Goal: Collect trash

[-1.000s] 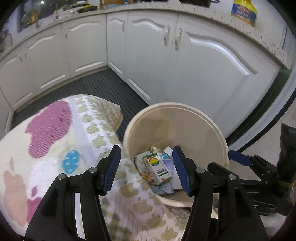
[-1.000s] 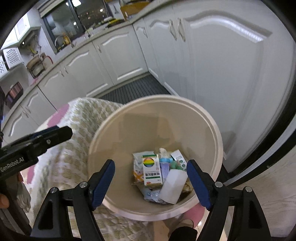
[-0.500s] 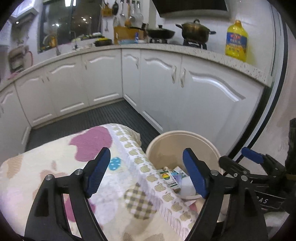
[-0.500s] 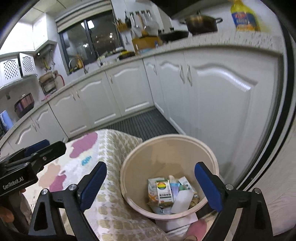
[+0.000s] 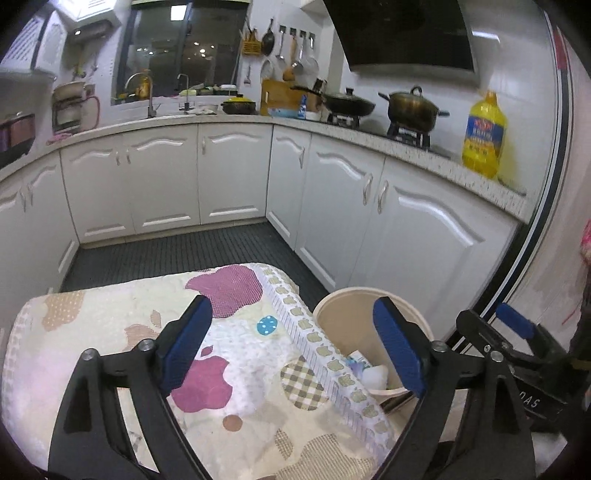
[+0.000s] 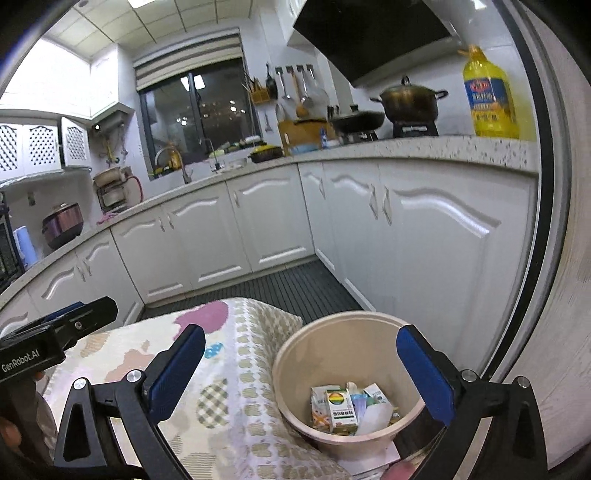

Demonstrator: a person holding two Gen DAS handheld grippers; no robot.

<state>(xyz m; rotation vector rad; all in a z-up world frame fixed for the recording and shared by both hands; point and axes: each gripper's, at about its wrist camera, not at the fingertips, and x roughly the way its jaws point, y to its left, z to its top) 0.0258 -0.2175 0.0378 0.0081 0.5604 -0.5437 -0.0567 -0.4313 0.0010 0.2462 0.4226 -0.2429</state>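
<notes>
Here the bin (image 6: pixel 295 354) stands upright, mouth up, trash (image 6: pixel 341 408) inside.

I'm looking into a home kitchen. White cabinets (image 5: pixel 229 177) wrap round under a speckled countertop (image 6: pixel 424 147). At two o'clock a lidded pot (image 5: pixel 412 107) sits on a gas burner beneath a dark range hood (image 5: pixel 402 33), with a yellow oil jug (image 5: pixel 484 136) beside it. Utensils (image 5: pixel 291 55) hang on the wall at twelve, a sink tap (image 6: pixel 183 164) under the window at eleven.

bins: 1 (image 6: pixel 295 354), near right
oil bottles: 1 (image 6: pixel 489 99), far right
pots on stove: 2 (image 6: pixel 408 99)
grippers: 2 (image 6: pixel 301 373)
cloths: 1 (image 6: pixel 236 387), near left
</notes>
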